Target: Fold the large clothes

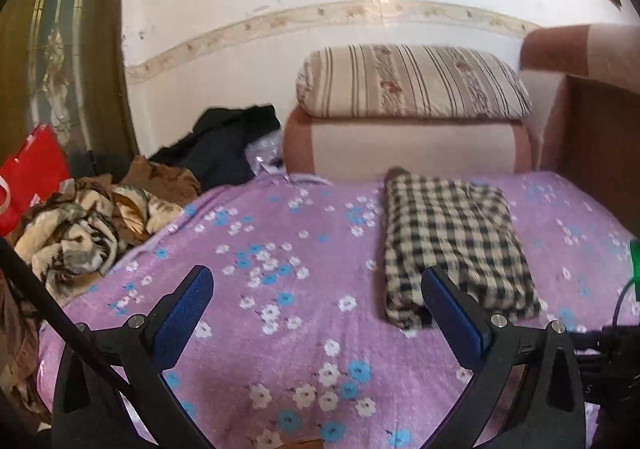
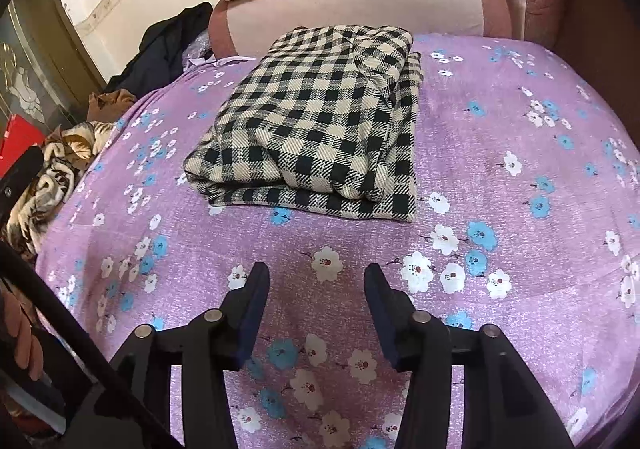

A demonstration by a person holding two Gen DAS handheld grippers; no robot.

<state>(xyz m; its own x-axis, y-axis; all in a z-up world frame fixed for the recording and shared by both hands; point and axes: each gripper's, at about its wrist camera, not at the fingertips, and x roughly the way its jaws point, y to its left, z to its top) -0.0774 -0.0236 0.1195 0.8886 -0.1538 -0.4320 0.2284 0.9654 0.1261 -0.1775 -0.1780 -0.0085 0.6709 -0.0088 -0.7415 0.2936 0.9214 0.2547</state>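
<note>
Left claw [image 1: 317, 289]: jaws spread wide, nothing between the blue pads [image 1: 188, 313], hanging over bare bedspread [image 1: 280, 233]. Its right finger overlaps the near corner of the checked garment [image 1: 452, 237] in the left wrist view; can't tell if it touches or just sits in front.

Right claw [image 2: 316, 289]: jaws partly apart, empty, also over bedspread, short of the garment [image 2: 316, 121].

Garment: black-and-cream check, already folded into a thick oblong bundle, lying flat mid-bed, long axis running toward the sofa [image 1: 400, 145] behind. Striped pillow [image 1: 412, 81] on top of the sofa, well clear. Heap of other clothes [image 1: 80, 225] and a dark jacket [image 1: 228, 137] off the left edge of the bed, red bag [image 1: 28, 173] beyond.

Handling, my read:
- Woven, fairly thick cloth, several layers deep. Soft, limp, no stiffness; moderate weight for a garment.
- Coarse weave should grip well on the pads, not slippery. Not fragile.
- Layers will slide apart if pinched by the top sheet only. Near edge shows stacked folds and a loose flap on the right.
- Best hold: the two near corners, biting through all layers, one claw each, or the rolled fold on the near-left.
- Bedspread is soft underneath, easy to snag along with the cloth; keep the bite shallow.

Fold looks about finished for this piece.
</note>
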